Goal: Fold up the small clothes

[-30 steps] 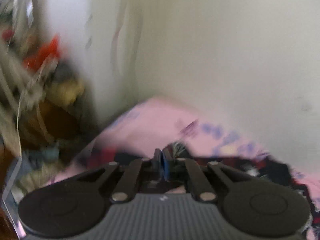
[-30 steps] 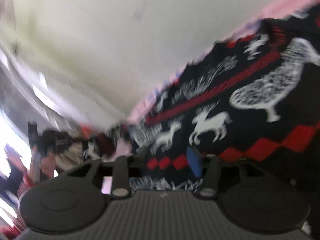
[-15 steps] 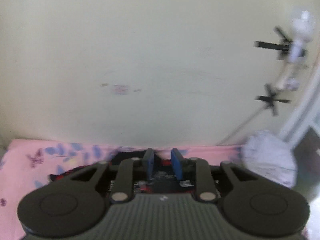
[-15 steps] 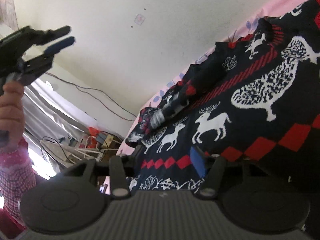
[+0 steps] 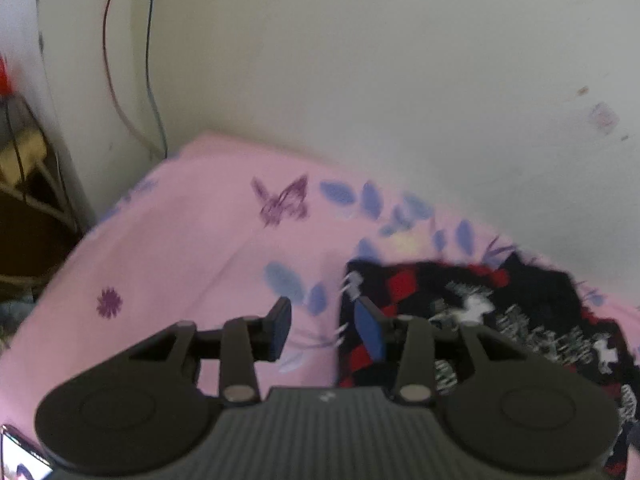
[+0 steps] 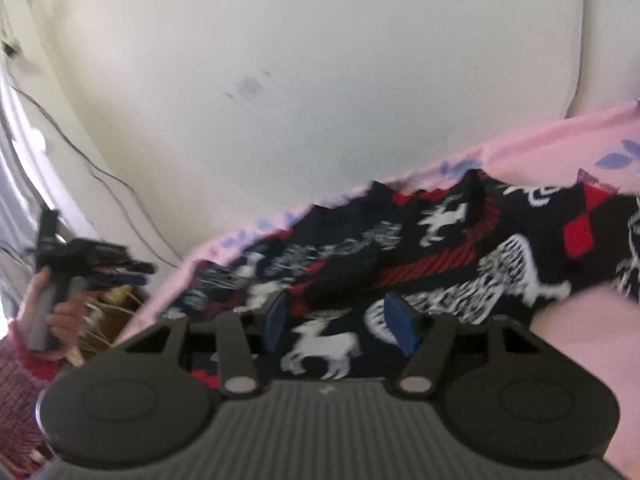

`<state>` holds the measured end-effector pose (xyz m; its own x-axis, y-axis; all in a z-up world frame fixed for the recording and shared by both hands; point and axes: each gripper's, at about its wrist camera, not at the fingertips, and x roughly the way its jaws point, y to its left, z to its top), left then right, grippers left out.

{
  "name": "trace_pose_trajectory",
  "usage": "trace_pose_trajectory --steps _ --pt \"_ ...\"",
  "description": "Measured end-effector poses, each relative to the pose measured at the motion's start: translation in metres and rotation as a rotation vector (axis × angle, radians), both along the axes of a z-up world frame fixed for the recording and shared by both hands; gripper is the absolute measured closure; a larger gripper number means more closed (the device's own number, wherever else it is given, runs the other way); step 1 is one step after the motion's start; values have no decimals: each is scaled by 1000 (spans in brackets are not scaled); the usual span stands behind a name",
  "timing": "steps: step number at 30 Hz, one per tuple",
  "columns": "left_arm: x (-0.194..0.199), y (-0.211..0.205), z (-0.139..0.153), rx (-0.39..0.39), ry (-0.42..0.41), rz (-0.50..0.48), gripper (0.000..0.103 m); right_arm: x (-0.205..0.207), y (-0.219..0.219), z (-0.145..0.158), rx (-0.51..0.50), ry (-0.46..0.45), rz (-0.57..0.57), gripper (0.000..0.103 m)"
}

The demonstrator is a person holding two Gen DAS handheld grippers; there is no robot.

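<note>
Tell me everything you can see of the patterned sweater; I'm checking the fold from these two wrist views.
The sweater looks like a dark knit, black or navy, with white deer-like animals, red stripes and red diamonds. It lies rumpled, not flat, on the pink floral bedsheet close to the cream wall. Its far edge is bunched into peaks. The right gripper is open, with the cloth seen between its fingers; contact is unclear. The left gripper is open at the sweater's left edge, holding nothing.

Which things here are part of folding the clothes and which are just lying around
Part of the job:
black knitted sweater with white deer and red diamonds
pink floral bedsheet it lies on
left gripper, open
right gripper, open

Lying about:
dark wires on the cream wall
wire rack beside the bed
</note>
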<state>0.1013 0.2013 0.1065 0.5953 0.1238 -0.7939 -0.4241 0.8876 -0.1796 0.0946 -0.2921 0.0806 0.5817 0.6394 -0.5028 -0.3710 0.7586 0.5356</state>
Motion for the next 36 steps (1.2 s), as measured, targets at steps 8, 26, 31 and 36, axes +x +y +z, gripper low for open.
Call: trace_pose_trajectory --steps 8,26,31,36 --pt "-13 10 -6 -70 -16 -21 62 79 33 -27 56 247 -44 53" --pt "62 -81 -63 168 1 -121 89 80 -46 -23 19 218 -223 85" --pt "56 -96 -62 334 42 -124 75 60 -82 -12 61 205 -284 64" --pt "17 -79 -25 132 -81 -34 70 -21 -152 32 98 31 -380 51"
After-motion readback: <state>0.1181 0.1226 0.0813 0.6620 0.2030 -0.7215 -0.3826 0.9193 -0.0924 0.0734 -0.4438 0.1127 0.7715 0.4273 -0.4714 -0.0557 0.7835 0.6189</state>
